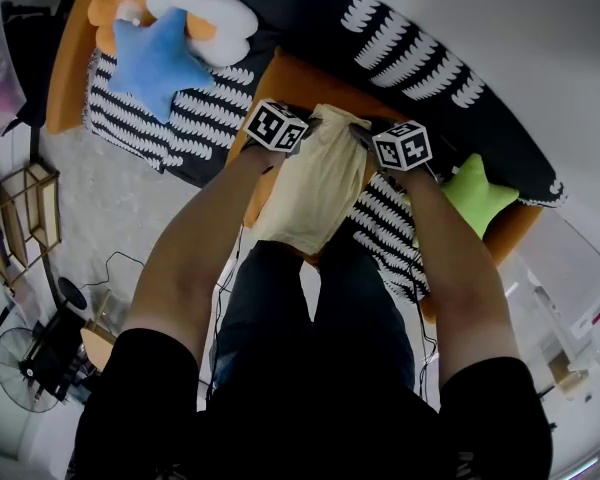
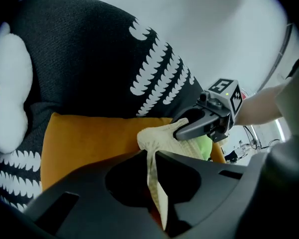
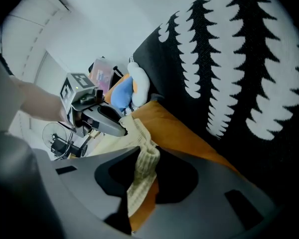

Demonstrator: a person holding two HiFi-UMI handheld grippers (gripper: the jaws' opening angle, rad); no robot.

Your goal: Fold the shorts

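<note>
The cream shorts (image 1: 315,183) lie lengthwise on an orange seat cushion (image 1: 300,78), their near end hanging toward the person's legs. My left gripper (image 1: 310,126) is at the far left corner of the shorts and my right gripper (image 1: 362,134) at the far right corner. In the left gripper view the jaws (image 2: 149,156) are shut on a fold of the shorts (image 2: 157,136), and the right gripper (image 2: 189,128) pinches the same edge. In the right gripper view cloth of the shorts (image 3: 139,133) bunches between the shut jaws (image 3: 142,156), with the left gripper (image 3: 112,126) just beyond.
A black sofa back with white leaf marks (image 1: 400,38) rises behind the cushion. A blue star pillow (image 1: 160,58) and a white cloud pillow (image 1: 210,13) lie at the left, a green star pillow (image 1: 480,193) at the right. A fan (image 1: 20,368) stands on the floor.
</note>
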